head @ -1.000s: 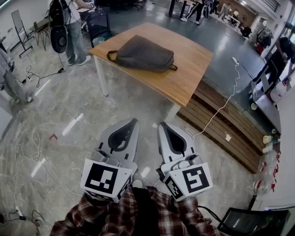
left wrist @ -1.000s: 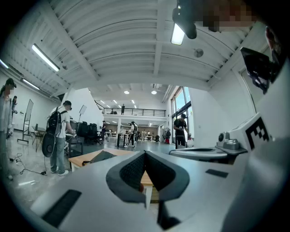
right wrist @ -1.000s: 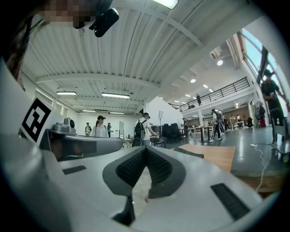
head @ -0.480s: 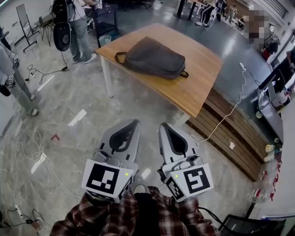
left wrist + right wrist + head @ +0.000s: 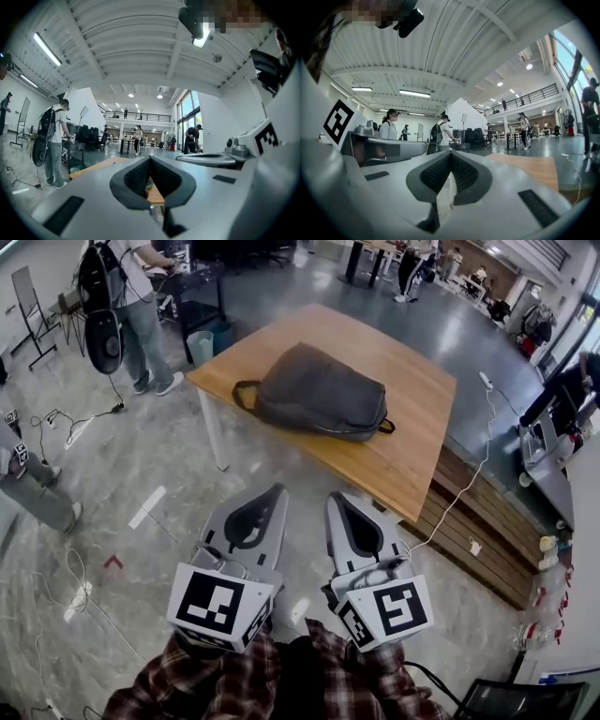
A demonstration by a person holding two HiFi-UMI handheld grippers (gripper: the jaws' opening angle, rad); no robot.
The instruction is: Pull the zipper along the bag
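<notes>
A dark grey backpack [image 5: 319, 392] lies flat on a wooden table [image 5: 412, 460] ahead of me in the head view. Its zipper cannot be made out from here. My left gripper [image 5: 271, 493] and right gripper [image 5: 337, 499] are held side by side close to my body, well short of the table and above the floor. Both are shut with nothing between the jaws. In the left gripper view the left gripper [image 5: 149, 159] has its pads pressed together, with the table [image 5: 91, 168] beyond. The right gripper [image 5: 451, 154] looks the same, with the tabletop [image 5: 532, 171] to its right.
A person with a black backpack [image 5: 112, 296] stands by a black cart [image 5: 202, 292] at the far left. Another person's legs [image 5: 33, 484] are at the left edge. A white cable [image 5: 469, 465] runs down over a low wooden platform [image 5: 478, 526]. Loose cables [image 5: 70, 587] lie on the floor.
The table and backpack have grown larger and slid lower in the head view as I came nearer. Both grippers keep the same shut pose.
</notes>
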